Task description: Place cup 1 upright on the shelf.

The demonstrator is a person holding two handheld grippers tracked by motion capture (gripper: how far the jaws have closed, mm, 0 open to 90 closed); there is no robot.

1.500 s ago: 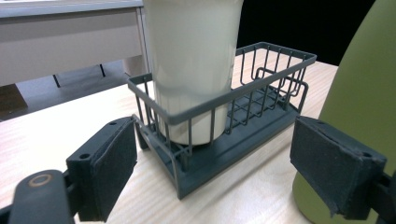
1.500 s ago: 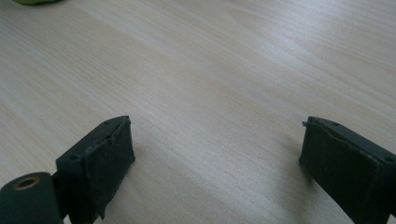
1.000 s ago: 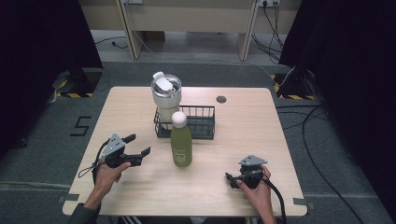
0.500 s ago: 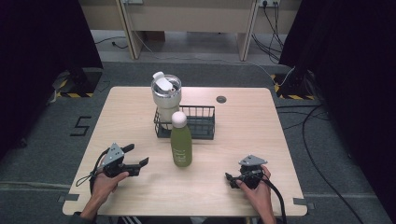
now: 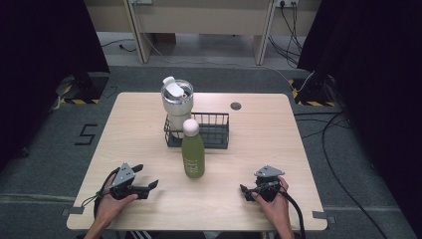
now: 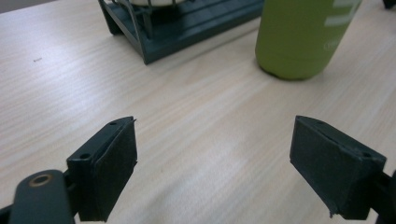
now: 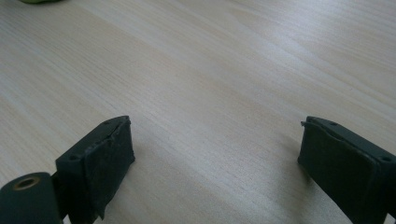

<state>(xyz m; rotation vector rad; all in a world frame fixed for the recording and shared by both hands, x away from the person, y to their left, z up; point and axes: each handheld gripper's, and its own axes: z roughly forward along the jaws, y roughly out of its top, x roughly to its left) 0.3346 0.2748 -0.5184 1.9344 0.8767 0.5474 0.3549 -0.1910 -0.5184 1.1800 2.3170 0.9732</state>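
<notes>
A green bottle [image 5: 193,154] with a pale cap stands upright in the middle of the wooden table [image 5: 268,134]. Behind it a dark wire basket [image 5: 219,137] holds a steel tumbler [image 5: 176,99] with a white lid at its left end. My left gripper [image 5: 146,177] lies low at the near left, pointing right towards the bottle, its jaws wide apart with nothing between them. In the left gripper view [image 6: 215,154] the bottle's base [image 6: 303,37] and the basket [image 6: 187,28] lie ahead. My right gripper [image 5: 245,190] rests at the near right, open over bare wood [image 7: 215,158].
A small dark round disc [image 5: 236,105] sits on the table at the back right. Cables trail from both grippers over the near edge. Black curtains and floor cables surround the table.
My left gripper has moved down and towards the near edge of the table. The right gripper, bottle, basket and tumbler have stayed put.
</notes>
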